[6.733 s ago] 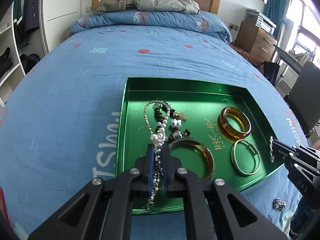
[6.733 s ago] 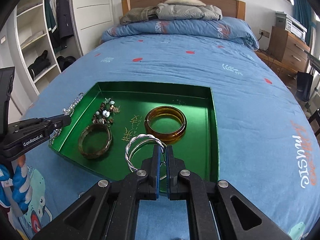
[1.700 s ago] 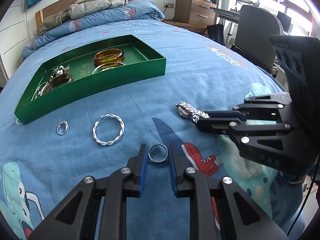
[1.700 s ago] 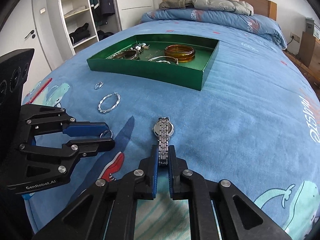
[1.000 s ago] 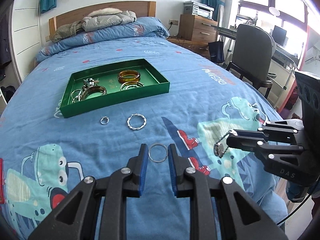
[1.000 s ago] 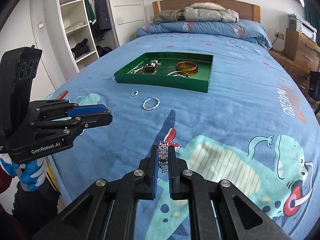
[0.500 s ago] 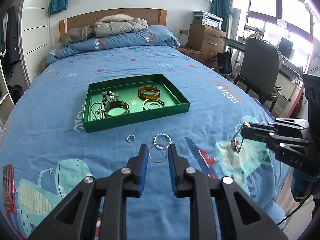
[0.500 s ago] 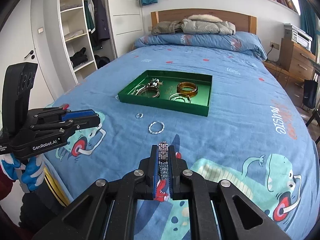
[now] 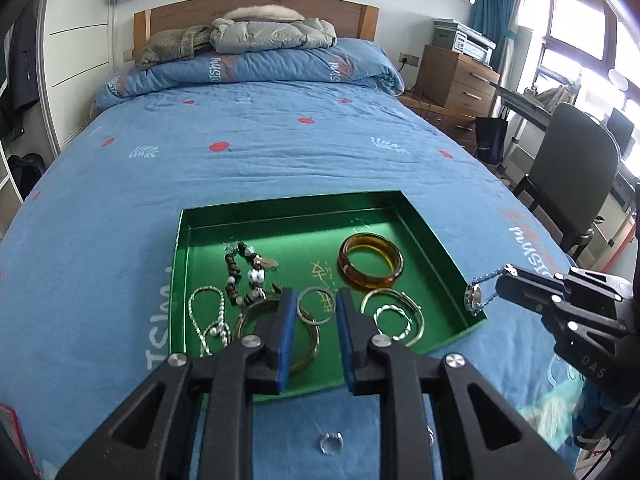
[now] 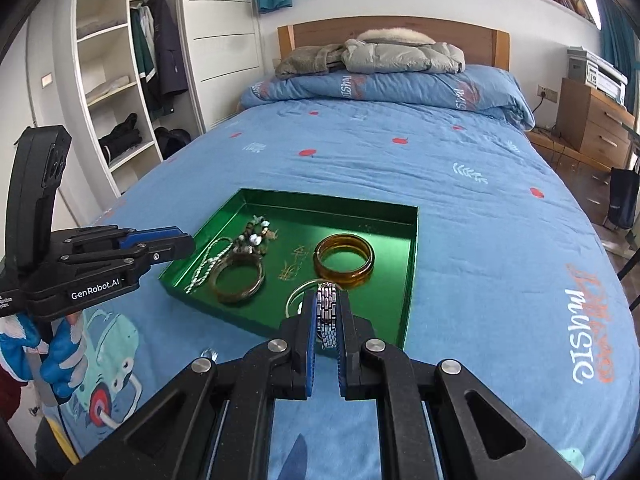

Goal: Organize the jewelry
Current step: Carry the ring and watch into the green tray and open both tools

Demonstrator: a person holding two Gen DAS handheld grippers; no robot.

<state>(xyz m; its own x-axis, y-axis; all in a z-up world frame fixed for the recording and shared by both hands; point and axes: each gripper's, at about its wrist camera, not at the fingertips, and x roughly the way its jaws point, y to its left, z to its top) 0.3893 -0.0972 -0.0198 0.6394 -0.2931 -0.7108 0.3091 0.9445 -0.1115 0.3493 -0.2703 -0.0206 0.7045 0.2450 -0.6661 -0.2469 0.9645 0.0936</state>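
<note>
- Left wrist view: the left gripper (image 9: 316, 312) is clamped on a plain silver ring (image 9: 316, 311), held over the green tray (image 9: 436, 248), probably for release among the bangles.
- The right gripper (image 10: 324, 312) pinches a metal-link watch (image 10: 327, 314) by its band over the tray's near edge, so the dial hangs free.
- A small ring (image 9: 331, 443) lies on the bedspread (image 9: 280, 148).
- Legible writing: "GenRobot.AI", "DAS", and "MUSIC" on the bedding.

Bright daylight from window (image 9: 580, 20), sharp focus, fisheye bending, dark vignetted corners
</note>
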